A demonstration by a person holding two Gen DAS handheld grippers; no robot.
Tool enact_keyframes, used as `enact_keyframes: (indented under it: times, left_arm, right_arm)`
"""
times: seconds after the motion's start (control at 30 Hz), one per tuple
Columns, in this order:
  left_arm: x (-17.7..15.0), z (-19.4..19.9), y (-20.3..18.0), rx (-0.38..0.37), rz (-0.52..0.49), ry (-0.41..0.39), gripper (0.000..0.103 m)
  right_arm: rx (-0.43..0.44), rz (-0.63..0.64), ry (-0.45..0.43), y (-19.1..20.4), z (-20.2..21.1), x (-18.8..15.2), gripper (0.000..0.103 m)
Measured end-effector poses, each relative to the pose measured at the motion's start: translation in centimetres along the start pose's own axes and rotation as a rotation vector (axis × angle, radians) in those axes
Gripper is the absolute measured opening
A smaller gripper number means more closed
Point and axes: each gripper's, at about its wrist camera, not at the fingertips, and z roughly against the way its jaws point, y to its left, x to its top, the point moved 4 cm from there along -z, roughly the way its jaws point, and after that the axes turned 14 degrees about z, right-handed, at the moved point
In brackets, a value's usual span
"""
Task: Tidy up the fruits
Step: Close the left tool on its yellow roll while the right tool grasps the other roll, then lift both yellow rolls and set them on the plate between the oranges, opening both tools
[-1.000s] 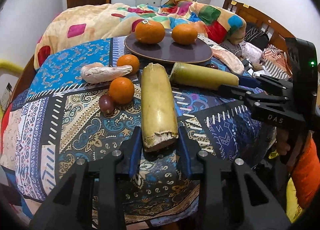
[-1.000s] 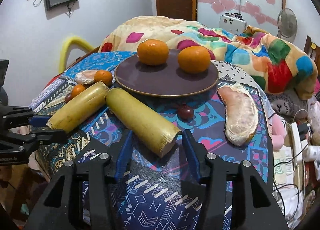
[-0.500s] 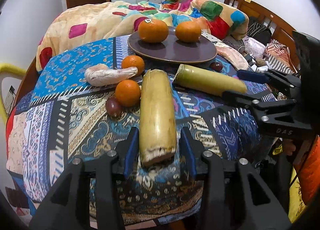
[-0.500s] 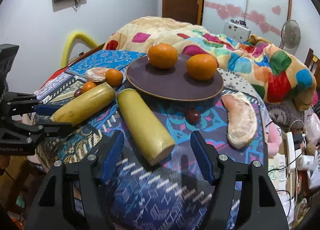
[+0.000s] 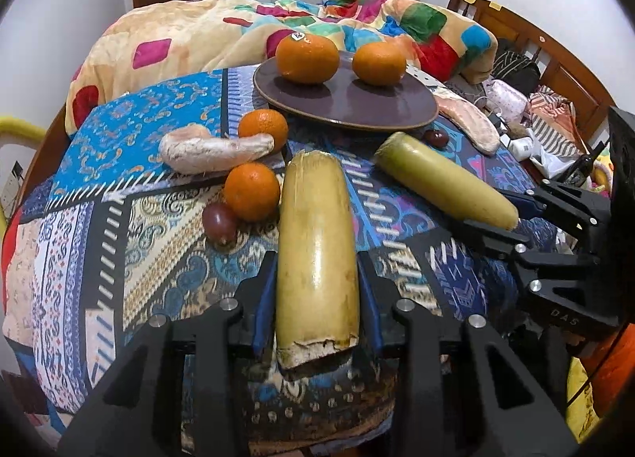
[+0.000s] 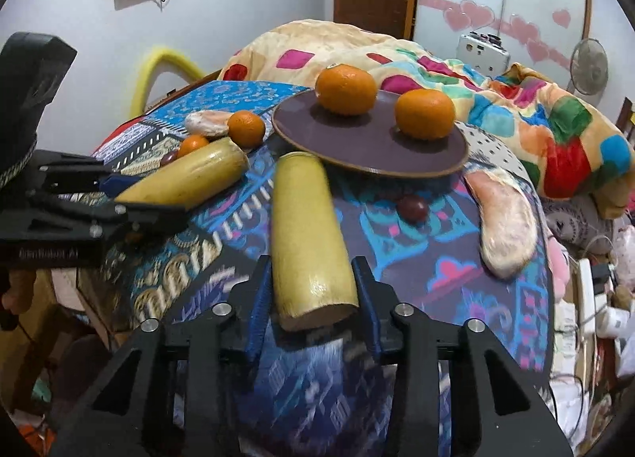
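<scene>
Two thick yellow cane stalks lie on the patterned cloth. My left gripper (image 5: pixel 317 262) is closing, its blue pads against both sides of the left stalk (image 5: pixel 315 226) near its ragged cut end. My right gripper (image 6: pixel 311 264) is also closing, pads pressed on the cut end of the right stalk (image 6: pixel 305 226), whose far tip reaches the brown plate (image 6: pixel 357 147). Two large oranges (image 6: pixel 345 89) sit on that plate. Loose on the cloth are two small oranges (image 5: pixel 252 191), two pale pomelo segments (image 5: pixel 214 149) and two dark red grapes (image 5: pixel 218 220).
A crumpled multicoloured blanket (image 5: pixel 222 36) is heaped behind the plate. The second pomelo segment (image 6: pixel 504 222) and a grape (image 6: pixel 412 209) lie right of the right stalk. The cloth drops off at the near edge; a wooden bed frame (image 5: pixel 535 60) and clutter stand at the right.
The right jaws swung wide, then closed onto the stalk's end, and that stalk now points straight away from them. The left gripper slid further along its stalk and its jaws narrowed onto it.
</scene>
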Motion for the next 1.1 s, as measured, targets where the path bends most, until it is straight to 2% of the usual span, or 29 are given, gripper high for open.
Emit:
enact_keyframes:
  times: [0.23, 0.5, 0.67, 0.8, 0.93, 1.1]
  left_arm:
    - [-1.6, 1.3, 0.0, 0.001, -0.041, 0.033, 0.038]
    - [0.0, 0.0, -0.8, 0.007, -0.1, 0.122, 0.039]
    - [1.0, -1.0, -1.6, 0.026, -0.157, 0.159, 0.039]
    - [1.5, -1.6, -1.9, 0.029, -0.185, 0.163, 0.039]
    - [2.1, -2.0, -2.1, 0.024, -0.192, 0.159, 0.039]
    - [2.8, -1.3, -2.4, 0.025, -0.183, 0.091, 0.038]
  right_arm:
    - [-0.001, -0.023, 0.047, 0.0, 1.4, -1.1, 0.035]
    - [0.029, 0.017, 0.093, -0.1, 0.8, 0.3, 0.035]
    - [0.066, 0.042, 0.14, -0.4, -1.2, 1.7, 0.035]
    - [0.086, 0.048, 0.162, -0.6, -2.4, 2.4, 0.035]
    - [0.089, 0.049, 0.146, -0.7, -2.3, 2.5, 0.034]
    - [0.059, 0.03, 0.111, -1.0, -1.6, 2.5, 0.034]
